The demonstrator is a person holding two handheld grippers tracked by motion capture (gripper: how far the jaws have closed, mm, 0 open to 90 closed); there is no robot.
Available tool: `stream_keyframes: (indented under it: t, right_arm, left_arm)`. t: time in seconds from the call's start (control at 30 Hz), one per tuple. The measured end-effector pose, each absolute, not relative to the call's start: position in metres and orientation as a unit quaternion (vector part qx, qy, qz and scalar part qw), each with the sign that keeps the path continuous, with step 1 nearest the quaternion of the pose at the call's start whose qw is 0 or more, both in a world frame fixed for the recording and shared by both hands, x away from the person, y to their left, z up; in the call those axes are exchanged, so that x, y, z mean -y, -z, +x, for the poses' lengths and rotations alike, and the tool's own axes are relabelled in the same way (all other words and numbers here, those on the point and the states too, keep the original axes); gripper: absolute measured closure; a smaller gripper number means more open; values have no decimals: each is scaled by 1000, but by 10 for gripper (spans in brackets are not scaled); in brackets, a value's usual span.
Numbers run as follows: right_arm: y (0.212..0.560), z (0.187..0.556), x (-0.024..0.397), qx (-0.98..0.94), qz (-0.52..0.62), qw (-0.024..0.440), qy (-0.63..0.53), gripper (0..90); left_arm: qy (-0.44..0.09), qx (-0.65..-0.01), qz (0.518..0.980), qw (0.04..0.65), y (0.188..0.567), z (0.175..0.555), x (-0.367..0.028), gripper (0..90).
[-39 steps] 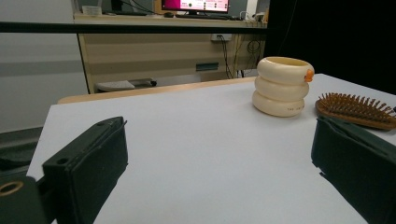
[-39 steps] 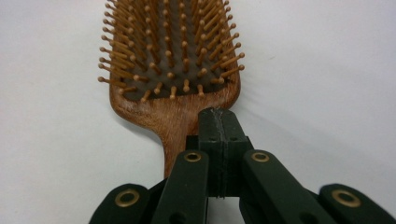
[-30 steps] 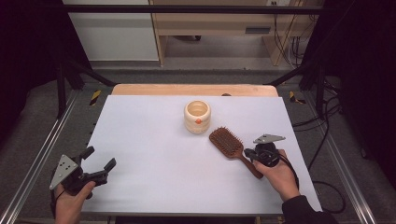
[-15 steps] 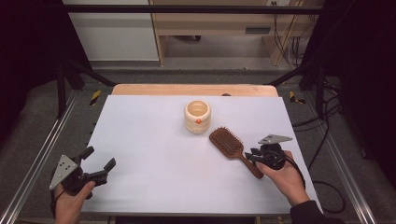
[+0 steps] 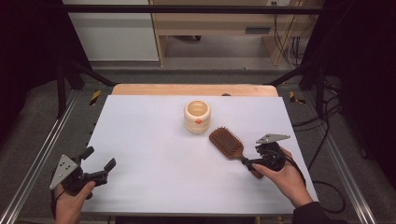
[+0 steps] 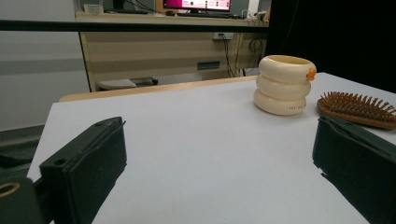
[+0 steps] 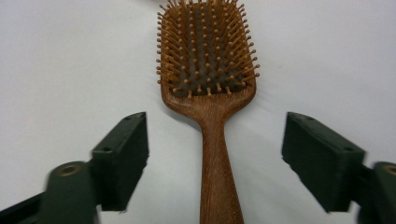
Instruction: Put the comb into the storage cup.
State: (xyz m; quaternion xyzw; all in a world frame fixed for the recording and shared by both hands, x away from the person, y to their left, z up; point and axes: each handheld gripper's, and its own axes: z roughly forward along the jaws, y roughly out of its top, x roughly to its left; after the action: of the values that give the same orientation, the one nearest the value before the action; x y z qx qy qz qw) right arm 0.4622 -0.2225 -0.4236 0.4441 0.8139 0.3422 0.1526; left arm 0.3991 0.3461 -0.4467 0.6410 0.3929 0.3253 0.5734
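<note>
The brown wooden paddle hairbrush lies bristles up on the white worktop, its handle running between the fingers of the right gripper, which have just been opening and now stand apart, clear of the wood. A cream ribbed ring-stacked pot with an orange tab stands just behind the brush head; its small dark lettering is too fine to read. The left gripper, well apart near the worktop's front left corner, has its fingers spread around nothing.

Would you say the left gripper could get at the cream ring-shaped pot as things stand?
Probably yes: the left gripper is open, and bare table lies between it and the pot. The hairbrush sits off to the side.
</note>
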Motion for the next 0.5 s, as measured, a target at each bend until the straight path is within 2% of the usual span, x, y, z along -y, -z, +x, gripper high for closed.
stream_keyframes:
  t: [0.13,0.5]
  right_arm:
    - [424,466,218,-818,449,147,-328,97]
    - [429,474,207,-839,435,136,-297,74]
  left_arm:
    - [-325,-393,641,574,447,399,-346,26]
    - [-324,-392,642,574,447,399,-346,26]
